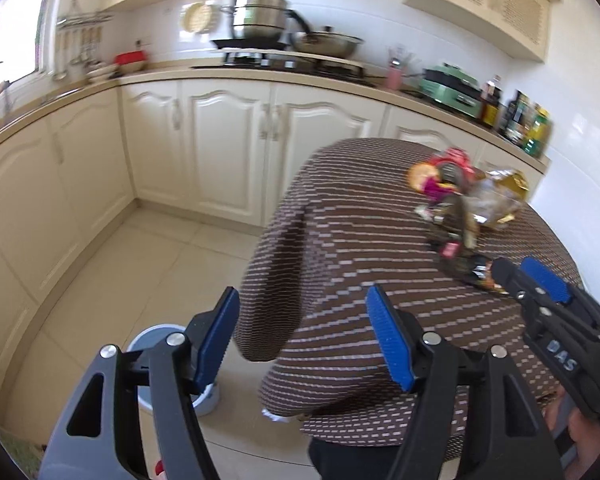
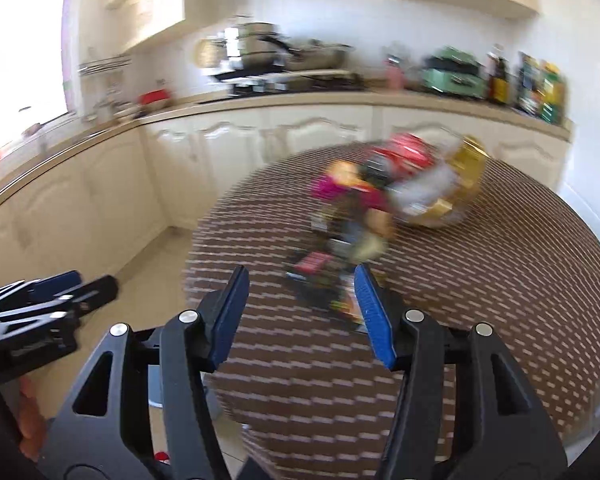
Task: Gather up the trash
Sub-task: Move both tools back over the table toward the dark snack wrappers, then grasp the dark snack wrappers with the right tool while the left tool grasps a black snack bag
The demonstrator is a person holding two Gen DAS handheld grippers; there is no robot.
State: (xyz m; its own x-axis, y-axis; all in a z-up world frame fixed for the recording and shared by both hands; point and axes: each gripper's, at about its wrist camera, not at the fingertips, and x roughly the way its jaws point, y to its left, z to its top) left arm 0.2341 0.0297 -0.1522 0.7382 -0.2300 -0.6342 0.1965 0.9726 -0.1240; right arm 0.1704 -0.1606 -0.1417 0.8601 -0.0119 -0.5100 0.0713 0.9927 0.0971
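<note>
A heap of crumpled snack wrappers (image 1: 456, 204) lies on the round table with the brown striped cloth (image 1: 340, 240): red, magenta, gold, clear and dark ones. In the right wrist view the same heap (image 2: 384, 204) is blurred. My left gripper (image 1: 306, 328) hangs open over the table's near edge with nothing between its blue pads. My right gripper (image 2: 300, 280) is open too and holds nothing; the nearest dark wrapper (image 2: 320, 292) lies just beyond its fingertips. Each gripper shows in the other's view: the right one (image 1: 520, 270) beside the heap, the left one (image 2: 84, 282) over the floor.
A round bin (image 1: 152, 336) with a blue-grey rim stands on the tiled floor (image 1: 140, 260) below the left gripper. Cream cabinets (image 1: 228, 136) run along the wall. The counter carries a stove with pots (image 1: 260, 20), a green appliance (image 1: 452, 88) and bottles (image 1: 528, 124).
</note>
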